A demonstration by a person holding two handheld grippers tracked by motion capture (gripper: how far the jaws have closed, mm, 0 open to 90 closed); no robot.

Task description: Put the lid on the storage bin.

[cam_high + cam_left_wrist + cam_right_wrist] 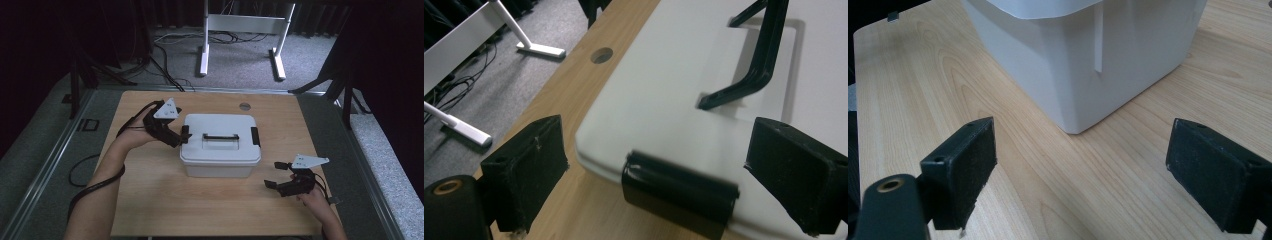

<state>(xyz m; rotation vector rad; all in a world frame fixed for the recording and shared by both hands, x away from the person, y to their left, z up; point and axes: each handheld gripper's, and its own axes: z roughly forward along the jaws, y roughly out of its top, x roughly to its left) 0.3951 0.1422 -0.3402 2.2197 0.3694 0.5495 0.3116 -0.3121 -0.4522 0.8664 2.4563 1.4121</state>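
Item: latch (679,192) of white box (220,145), dead ahead between our left claw (184,136)'s spread jaws, untouched. Right claw (276,174) spread, empty, farther off on table (150,200).

**Materials and finish as observed**

The box (220,160) is seen to be of white plastic, smooth and matt, with a faint sheen on the lid (664,90). Its latch (676,192) and handle (749,70) are of black glossy plastic. The surface (1098,165) is faced in pale wood grain, smooth and matt. The left tool (676,167) pads look black, matt and slightly rough. The floor (240,60) is covered in grey carpet.
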